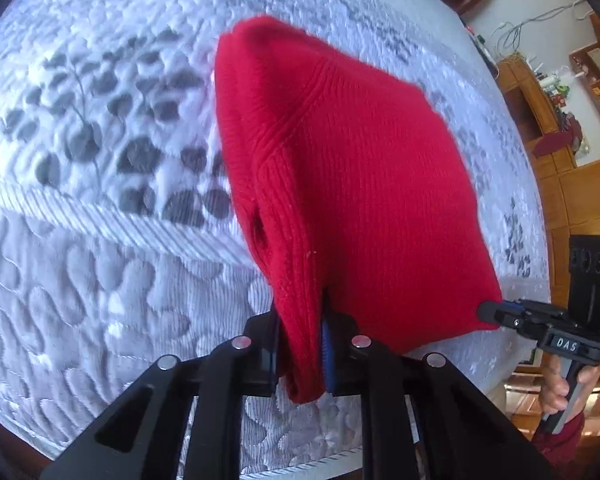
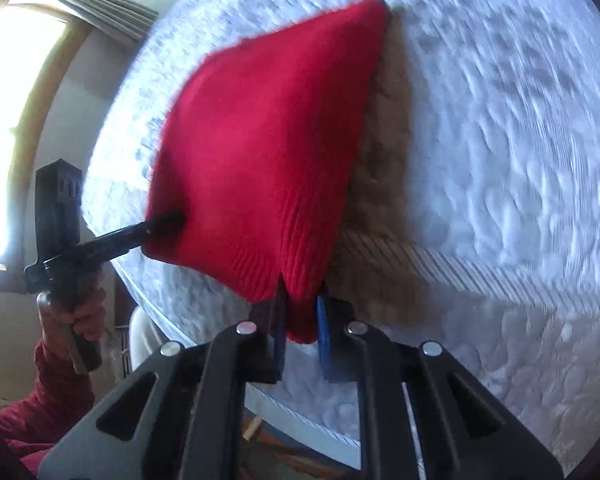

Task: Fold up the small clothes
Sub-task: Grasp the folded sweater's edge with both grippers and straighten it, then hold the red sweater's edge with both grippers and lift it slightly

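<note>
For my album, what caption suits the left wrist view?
Two handheld grippers, left and right, lift a red knit garment above a quilted white mattress.

The red knit garment [image 1: 340, 184] covers the mattress [image 1: 100, 240] behind it and hides the fingertips of both grippers where its hem is pinched. In the right wrist view the far mattress quilting is smeared by blur, and each handle is cut off at the near edge

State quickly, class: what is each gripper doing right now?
Left gripper: closed on the red ribbed knit garment.
Right gripper: closed on the same garment's other corner.
</note>
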Demonstrator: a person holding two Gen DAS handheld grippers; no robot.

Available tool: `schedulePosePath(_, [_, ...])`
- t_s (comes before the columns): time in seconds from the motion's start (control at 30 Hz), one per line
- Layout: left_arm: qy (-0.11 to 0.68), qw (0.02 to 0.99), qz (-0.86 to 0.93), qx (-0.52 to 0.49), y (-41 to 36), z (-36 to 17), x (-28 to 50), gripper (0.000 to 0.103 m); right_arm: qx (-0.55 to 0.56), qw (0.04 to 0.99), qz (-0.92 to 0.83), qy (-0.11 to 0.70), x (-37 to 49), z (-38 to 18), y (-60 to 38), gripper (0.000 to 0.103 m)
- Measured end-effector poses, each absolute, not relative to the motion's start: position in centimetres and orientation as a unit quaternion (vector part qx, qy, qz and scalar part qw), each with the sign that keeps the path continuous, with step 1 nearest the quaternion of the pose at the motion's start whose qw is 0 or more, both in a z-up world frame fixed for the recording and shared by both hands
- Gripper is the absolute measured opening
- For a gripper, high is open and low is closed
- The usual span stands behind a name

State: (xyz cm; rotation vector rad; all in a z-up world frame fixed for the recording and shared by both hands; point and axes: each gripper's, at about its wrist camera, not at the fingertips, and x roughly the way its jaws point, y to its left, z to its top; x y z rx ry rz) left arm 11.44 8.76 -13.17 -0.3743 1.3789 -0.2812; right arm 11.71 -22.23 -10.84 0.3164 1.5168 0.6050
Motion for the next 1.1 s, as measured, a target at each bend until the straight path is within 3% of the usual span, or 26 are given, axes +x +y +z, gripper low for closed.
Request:
schedulePosePath(0.2, [0.625, 0.755, -0.137, -0.142, 8.3, -13.3, 11.4, 0.021, 0.144, 0.659, 0.264, 0.689, 11.9, -13.7, -21.7, 0.013])
schedulePosePath(0.23, [0.625, 0.758, -0.138, -0.129, 8.0, -12.9, 11.5, 0.028, 0.137, 0.662, 0.267, 0.687, 12.0, -13.4, -21.4, 0.016])
schedulePosePath(0.3, [0.623, 0.761, -0.140, -0.114, 7.4, -12.0, 12.0, 0.044, 0.119, 0.673, 0.265, 0.680, 11.9, -12.5, -21.1, 0.038])
schedulePosePath(0.33, [0.617, 0.768, -0.136, -0.106, 7.4, -11.4, 12.5, 0.049, 0.114, 0.678, 0.265, 0.676, 12.1, -12.1, -21.2, 0.044])
schedulePosePath(0.4, [0.602, 0.780, -0.133, -0.106, 7.9, -10.4, 13.8, 0.061, 0.113, 0.691, 0.268, 0.662, 13.2, -10.9, -21.6, 0.046])
schedulePosePath(0.63, [0.604, 0.773, -0.118, -0.150, 9.3, -11.3, 19.5, 0.063, 0.142, 0.715, 0.248, 0.638, 19.3, -9.6, -23.2, 0.057])
schedulePosePath(0.83, [0.609, 0.762, -0.116, -0.186, 9.8, -13.1, 22.3, 0.067, 0.144, 0.712, 0.243, 0.643, 23.8, -10.6, -22.1, 0.060])
schedulePosePath(1.1, [0.609, 0.764, -0.138, -0.160, 8.4, -14.5, 23.8, 0.088, 0.146, 0.692, 0.256, 0.659, 25.8, -13.4, -20.7, 0.062])
